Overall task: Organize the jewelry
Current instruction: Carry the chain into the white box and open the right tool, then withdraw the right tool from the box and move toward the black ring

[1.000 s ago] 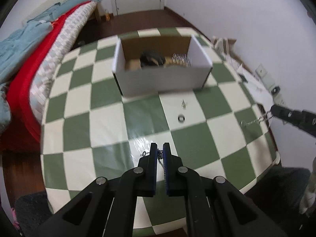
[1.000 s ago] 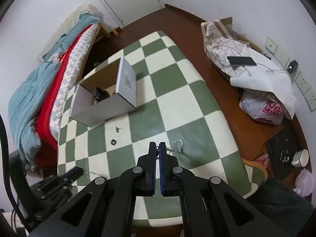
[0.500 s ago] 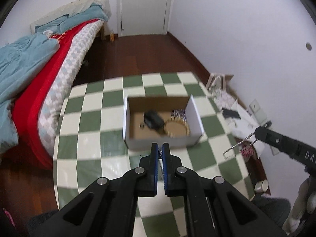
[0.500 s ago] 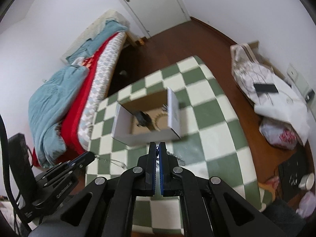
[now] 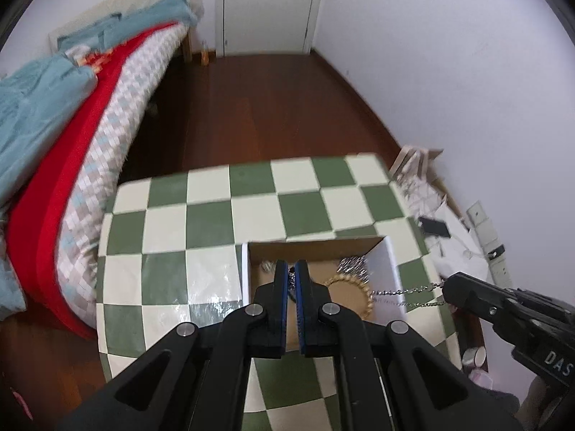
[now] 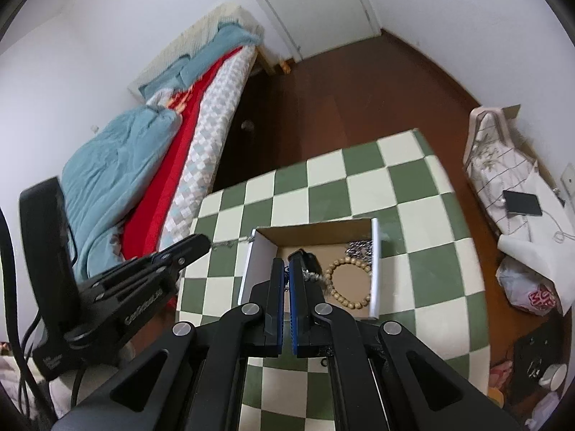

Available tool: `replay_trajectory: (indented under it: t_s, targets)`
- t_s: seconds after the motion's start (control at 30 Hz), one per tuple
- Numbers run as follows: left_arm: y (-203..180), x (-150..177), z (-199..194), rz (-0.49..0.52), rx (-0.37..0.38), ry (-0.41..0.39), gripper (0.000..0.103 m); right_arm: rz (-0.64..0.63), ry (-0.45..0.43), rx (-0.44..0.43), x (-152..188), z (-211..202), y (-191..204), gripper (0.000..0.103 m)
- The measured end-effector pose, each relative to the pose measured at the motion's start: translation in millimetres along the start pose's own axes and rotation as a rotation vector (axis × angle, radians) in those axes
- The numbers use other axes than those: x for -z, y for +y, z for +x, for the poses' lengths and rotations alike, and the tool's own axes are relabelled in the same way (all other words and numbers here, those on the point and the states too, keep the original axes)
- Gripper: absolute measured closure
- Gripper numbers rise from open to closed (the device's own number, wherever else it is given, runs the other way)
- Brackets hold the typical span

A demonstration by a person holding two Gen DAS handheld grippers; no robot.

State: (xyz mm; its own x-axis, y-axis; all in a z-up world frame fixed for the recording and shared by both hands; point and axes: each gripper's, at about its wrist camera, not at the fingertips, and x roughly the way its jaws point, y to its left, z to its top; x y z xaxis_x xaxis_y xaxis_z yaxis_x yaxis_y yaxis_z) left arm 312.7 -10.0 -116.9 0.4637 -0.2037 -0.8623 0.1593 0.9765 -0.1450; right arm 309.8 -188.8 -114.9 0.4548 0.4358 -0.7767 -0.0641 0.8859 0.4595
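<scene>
— Lifted clear of the desk (image 5: 172,237) since half a second ago, both tongs now above the box (image 6: 373,269).
— Left tongs (image 5: 291,269), right tongs (image 6: 285,269): each pinching one chain (image 5: 406,291) end, slung over the box for dropping in.

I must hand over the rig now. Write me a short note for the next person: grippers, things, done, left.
Left gripper: shut on one end of the silver chain.
Right gripper: shut on the other end.
Both hang over the open cardboard box on the checkered table; the chain stretches across the box.
Done: beaded bracelet, a silver piece and a dark item lie inside.
Left: lower the chain in, open both grippers.
</scene>
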Motion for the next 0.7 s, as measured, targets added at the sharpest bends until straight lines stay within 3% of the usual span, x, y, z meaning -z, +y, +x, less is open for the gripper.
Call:
replay_trajectory:
  t_s: [0.2, 0.33, 0.37, 0.4, 0.43, 0.47, 0.5, 0.53, 0.57, 0.67, 0.7]
  targets:
    - [14, 2, 37, -0.031, 0.0, 0.116, 0.1, 0.007, 0.121, 0.02, -12, 45, -11, 0.1]
    - [19, 2, 46, -0.058, -0.03, 0.146, 0.096, 0.029, 0.21, 0.058, -16, 71, -24, 0.1]
    - [20, 2, 47, -0.065, -0.058, 0.151, 0.093, 0.03, 0.228, 0.068, -16, 75, -27, 0.099]
    - [21, 0, 48, -0.062, -0.087, 0.151, 0.083, 0.027, 0.251, 0.09, -15, 81, -30, 0.098]
    - [22, 0, 46, -0.058, -0.109, 0.139, 0.075, 0.018, 0.262, 0.125, -14, 85, -32, 0.087]
    - [23, 0, 44, -0.058, -0.126, 0.124, 0.048, 0.008, 0.267, 0.146, -13, 86, -33, 0.077]
    - [25, -1, 42, -0.06, -0.156, 0.103, 0.019, 0.0, 0.269, 0.166, -12, 87, -34, 0.053]
    - [27, -1, 40, -0.062, -0.174, 0.088, 0.012, -0.008, 0.273, 0.186, -10, 88, -34, 0.03]
    - [30, -2, 39, -0.065, -0.19, 0.077, 0.01, -0.02, 0.277, 0.204, -8, 89, -34, 0.025]
    - [36, 1, 37, -0.057, -0.253, 0.074, 0.007, -0.053, 0.275, 0.286, -3, 91, -35, 0.022]
    - [38, 3, 37, -0.053, -0.275, 0.074, 0.0, -0.063, 0.279, 0.321, -1, 93, -36, 0.013]
